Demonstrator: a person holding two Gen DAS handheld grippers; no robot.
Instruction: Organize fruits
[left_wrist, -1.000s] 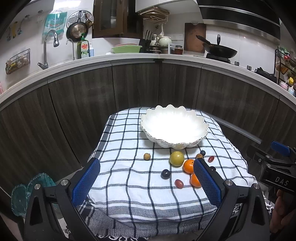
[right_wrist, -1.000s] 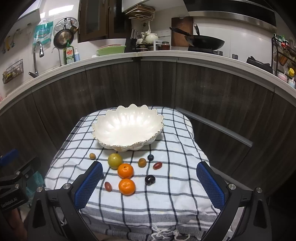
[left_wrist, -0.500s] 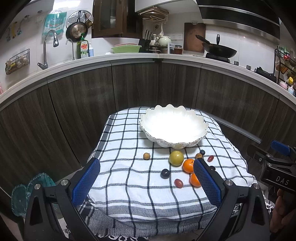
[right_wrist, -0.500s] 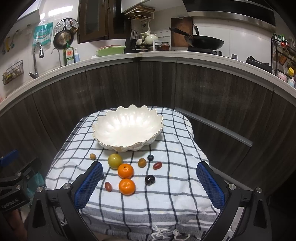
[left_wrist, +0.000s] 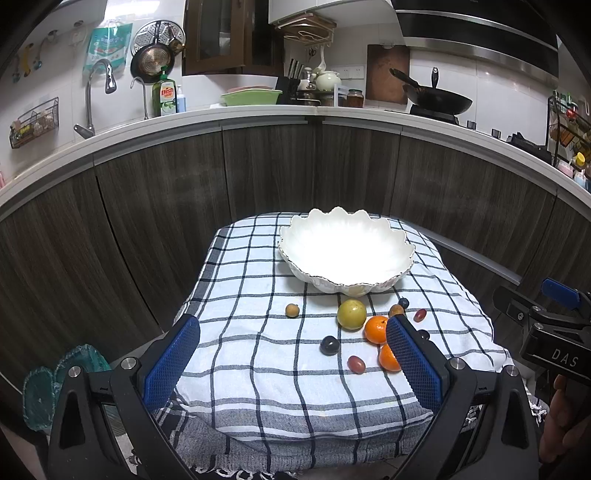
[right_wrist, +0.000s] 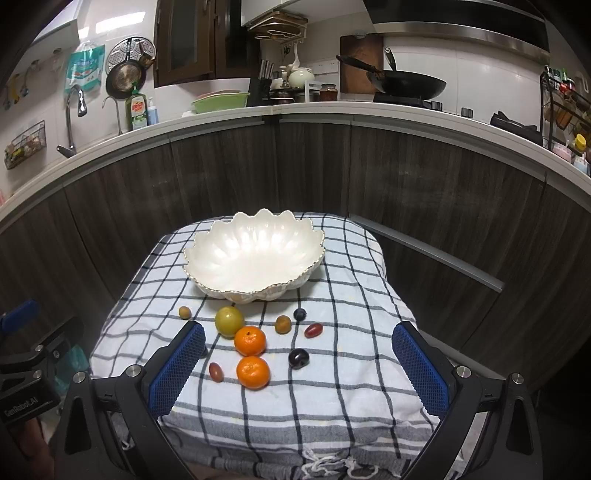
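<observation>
A white scalloped bowl (left_wrist: 347, 251) (right_wrist: 255, 251) stands empty at the far side of a checked cloth (left_wrist: 258, 332) (right_wrist: 332, 369). In front of it lie loose fruits: a yellow-green round fruit (right_wrist: 229, 320) (left_wrist: 351, 314), two oranges (right_wrist: 250, 340) (right_wrist: 253, 372) (left_wrist: 376, 329), a dark plum (right_wrist: 298, 358) (left_wrist: 329, 345), red grapes (right_wrist: 313, 330) (right_wrist: 216, 371) and small brown fruits (right_wrist: 283, 324) (right_wrist: 184, 312). My left gripper (left_wrist: 295, 363) and my right gripper (right_wrist: 299, 363) both hover open, short of the fruits, at the cloth's near edge, holding nothing.
Dark wooden cabinet fronts curve behind the covered table, with a countertop above carrying a wok (right_wrist: 406, 83), a green dish (right_wrist: 219, 101) and a sink tap (left_wrist: 98, 96). A teal object (left_wrist: 55, 384) lies on the floor to the left. A person's hand (left_wrist: 561, 424) holds the other gripper.
Both views have drifted very slightly; the fruits and bowl have not moved and both grippers stay open.
</observation>
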